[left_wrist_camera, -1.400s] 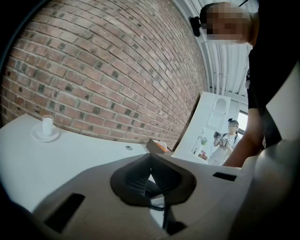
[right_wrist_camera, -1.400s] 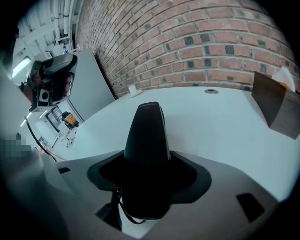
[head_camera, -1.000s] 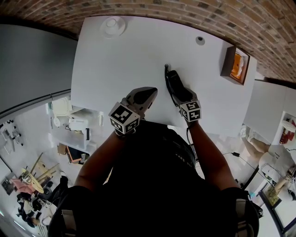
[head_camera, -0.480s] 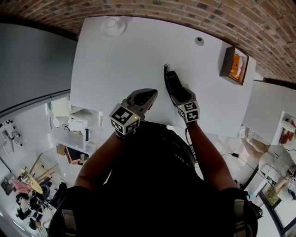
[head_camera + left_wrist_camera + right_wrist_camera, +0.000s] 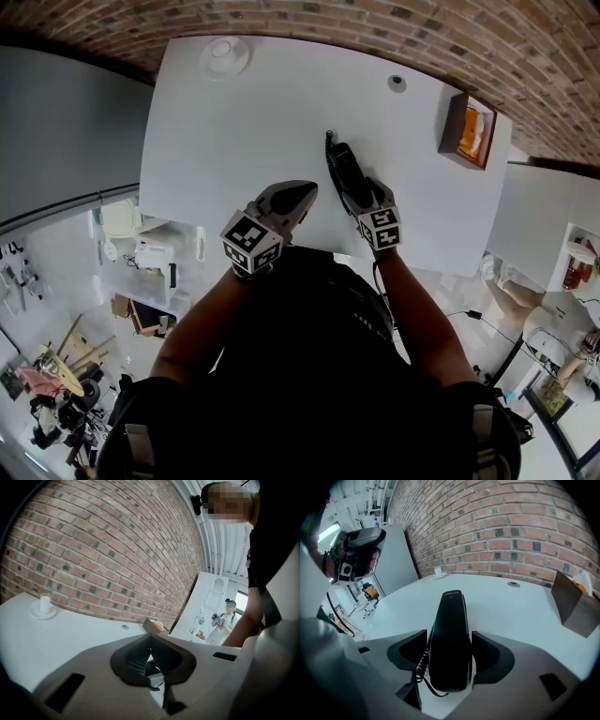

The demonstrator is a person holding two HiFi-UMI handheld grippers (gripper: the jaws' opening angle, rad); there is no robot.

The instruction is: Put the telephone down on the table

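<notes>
Telephone handset (image 5: 450, 634), black with a coiled cord (image 5: 420, 660), is sitting gripped between the right tongs (image 5: 449, 657) over the bench (image 5: 234, 122). It is close to the near edge and pointing toward the far edge. The left tongs (image 5: 151, 657) are hovering closed and empty just beside it, also over the near edge.

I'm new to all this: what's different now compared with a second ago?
Very little. The right gripper, still closed on the telephone, has drifted slightly left over the table, though the head camera may simply have shifted. Nothing was taken or let go. The left gripper stays shut and empty; cup and box have not moved.
</notes>
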